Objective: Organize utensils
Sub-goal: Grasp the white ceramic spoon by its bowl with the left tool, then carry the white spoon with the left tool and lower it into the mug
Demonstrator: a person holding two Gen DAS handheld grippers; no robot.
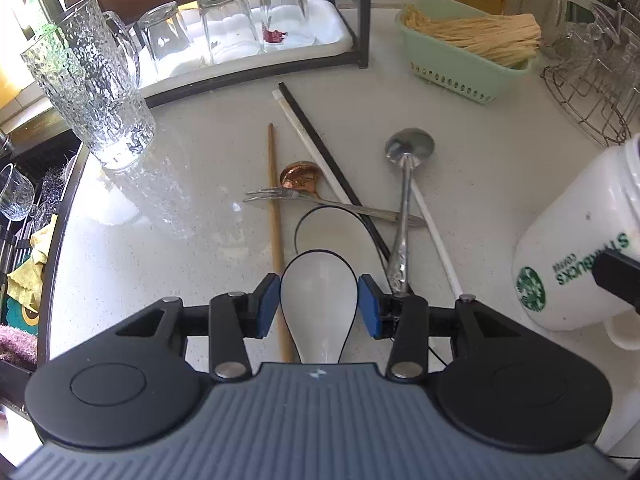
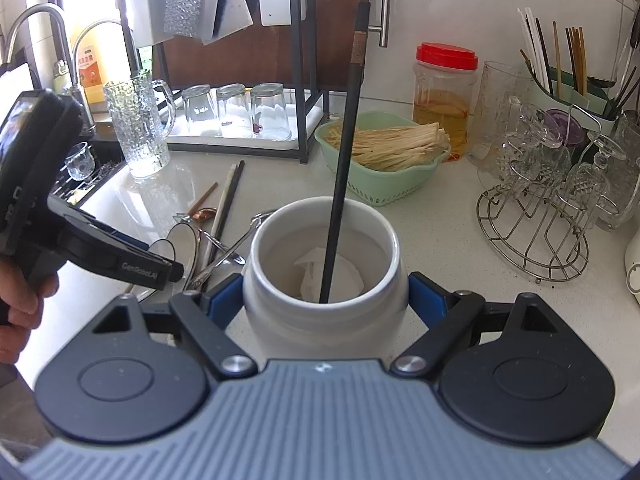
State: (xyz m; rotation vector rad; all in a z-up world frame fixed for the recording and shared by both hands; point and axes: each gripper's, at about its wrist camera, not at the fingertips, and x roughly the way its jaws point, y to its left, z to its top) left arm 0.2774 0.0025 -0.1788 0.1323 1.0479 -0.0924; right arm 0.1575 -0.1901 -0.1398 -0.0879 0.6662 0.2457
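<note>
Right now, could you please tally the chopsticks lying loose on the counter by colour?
wooden chopstick: 1
white chopsticks: 2
black chopstick: 1
Total: 4

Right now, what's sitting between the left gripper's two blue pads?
In the left wrist view, the bowl of a white ceramic spoon lies on the counter between the left gripper pads, which stand clear of it on both sides.
</note>
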